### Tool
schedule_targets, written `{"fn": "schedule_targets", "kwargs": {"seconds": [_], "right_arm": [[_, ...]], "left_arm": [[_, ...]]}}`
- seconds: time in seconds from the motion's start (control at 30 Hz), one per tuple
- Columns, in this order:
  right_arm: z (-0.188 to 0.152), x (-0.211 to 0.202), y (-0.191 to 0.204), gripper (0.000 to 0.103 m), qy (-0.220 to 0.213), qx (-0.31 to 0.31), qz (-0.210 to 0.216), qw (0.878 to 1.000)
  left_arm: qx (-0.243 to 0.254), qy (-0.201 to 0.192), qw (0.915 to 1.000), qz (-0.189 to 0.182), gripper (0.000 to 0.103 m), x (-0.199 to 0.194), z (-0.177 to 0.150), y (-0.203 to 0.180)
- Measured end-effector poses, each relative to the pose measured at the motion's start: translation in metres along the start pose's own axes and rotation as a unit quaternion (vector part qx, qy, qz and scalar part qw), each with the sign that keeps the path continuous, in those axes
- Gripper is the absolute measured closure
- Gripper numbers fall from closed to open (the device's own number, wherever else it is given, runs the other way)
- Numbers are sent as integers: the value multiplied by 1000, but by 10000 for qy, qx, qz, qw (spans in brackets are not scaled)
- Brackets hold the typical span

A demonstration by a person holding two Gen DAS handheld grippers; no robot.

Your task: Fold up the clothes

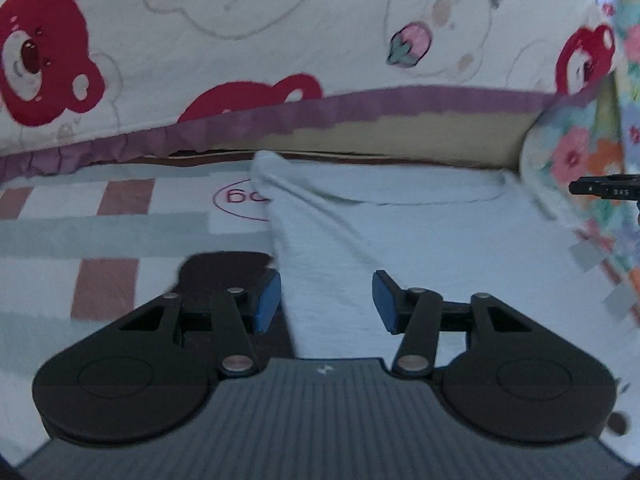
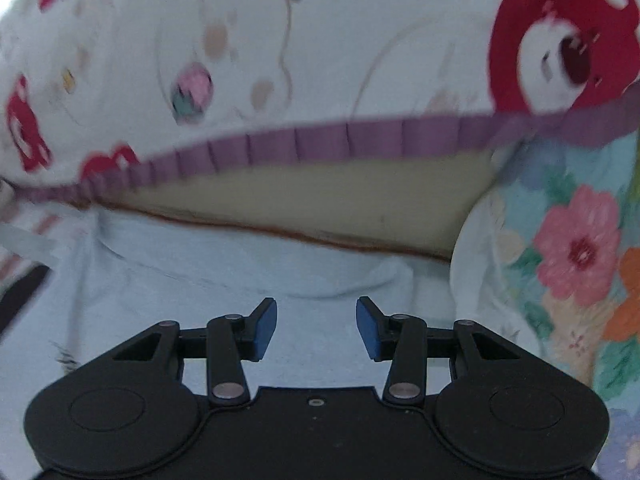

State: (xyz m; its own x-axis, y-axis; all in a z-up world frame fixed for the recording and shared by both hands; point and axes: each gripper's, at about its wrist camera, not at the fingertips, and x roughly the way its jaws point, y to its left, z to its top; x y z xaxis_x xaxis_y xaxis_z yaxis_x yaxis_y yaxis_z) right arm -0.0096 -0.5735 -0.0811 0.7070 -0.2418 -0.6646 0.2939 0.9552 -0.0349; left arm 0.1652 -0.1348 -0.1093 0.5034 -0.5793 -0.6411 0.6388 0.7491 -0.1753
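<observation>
A pale blue garment [image 1: 400, 248] lies spread on the bed, its left edge folded over into a long ridge that runs up to a point near the bed's far side. My left gripper [image 1: 326, 302] stands open just above that ridge, with cloth under the gap and the blue pads [image 1: 267, 304] clear of it. In the right wrist view the same garment [image 2: 248, 292] fills the lower middle, its neckline seam curving across. My right gripper [image 2: 316, 328] is open over it, nothing pinched. The right gripper's tip [image 1: 604, 190] shows at the left view's right edge.
A white quilt [image 1: 280, 40] with red bears and a purple frill hangs along the far side, over a beige bed frame [image 2: 320, 204]. A floral pillow [image 2: 572, 264] lies at the right. The striped sheet [image 1: 100, 232] with a round red logo covers the left.
</observation>
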Motion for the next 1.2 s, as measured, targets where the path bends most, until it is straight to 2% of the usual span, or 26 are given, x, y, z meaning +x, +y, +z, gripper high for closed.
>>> {"fn": "schedule_targets", "kwargs": {"seconds": [0.1, 0.17, 0.3, 0.37, 0.43, 0.5, 0.6, 0.63, 0.7, 0.83, 0.87, 0.9, 0.93, 1.03, 1.2], "right_arm": [[-14, 36, 6, 63, 389, -47, 143, 9991], [-23, 55, 2, 64, 408, 21, 75, 9991], [-27, 91, -17, 64, 500, -199, -388, 9978], [-25, 108, -29, 64, 574, -235, -524, 9967], [-24, 119, -43, 64, 584, -33, -528, 9969], [-19, 131, -53, 62, 474, 136, -469, 9977], [-5, 149, -65, 59, 337, 378, -623, 9968], [0, 155, -69, 59, 309, 462, -670, 9962], [8, 168, -75, 50, 300, 597, -712, 9952], [18, 182, -87, 49, 247, 951, -656, 9930], [21, 183, -89, 59, 264, 994, -560, 9931], [23, 183, -91, 102, 281, 1029, -464, 9932], [27, 180, -92, 101, 275, 1030, -383, 9936], [35, 166, -102, 101, 10, 1268, -482, 9908], [40, 159, -98, 101, 58, 1152, -638, 9913]], "left_arm": [[45, 198, 9998, 67, 53, 27, 5, 11], [99, 274, 9996, 62, 53, 43, 12, 10], [134, 390, 9991, 92, 53, 87, 28, 6], [31, 575, 9983, 39, 54, 107, 33, 5], [-95, 506, 9987, -28, 53, 118, 32, 5], [-56, 429, 9991, 9, 53, 128, 31, 2], [169, 328, 9991, 195, 53, 143, 32, -1], [135, 330, 9991, 219, 53, 148, 35, 1], [67, 332, 9991, 266, 53, 157, 39, 5], [-107, 341, 9986, 380, 53, 168, 44, 14], [-139, 312, 9987, 384, 53, 168, 44, 16], [-190, 284, 9986, 401, 53, 168, 43, 18], [-266, 284, 9984, 421, 53, 167, 43, 21], [-478, 262, 9974, 465, 54, 165, 40, 28], [-418, 174, 9974, 554, 55, 162, 43, 32]]}}
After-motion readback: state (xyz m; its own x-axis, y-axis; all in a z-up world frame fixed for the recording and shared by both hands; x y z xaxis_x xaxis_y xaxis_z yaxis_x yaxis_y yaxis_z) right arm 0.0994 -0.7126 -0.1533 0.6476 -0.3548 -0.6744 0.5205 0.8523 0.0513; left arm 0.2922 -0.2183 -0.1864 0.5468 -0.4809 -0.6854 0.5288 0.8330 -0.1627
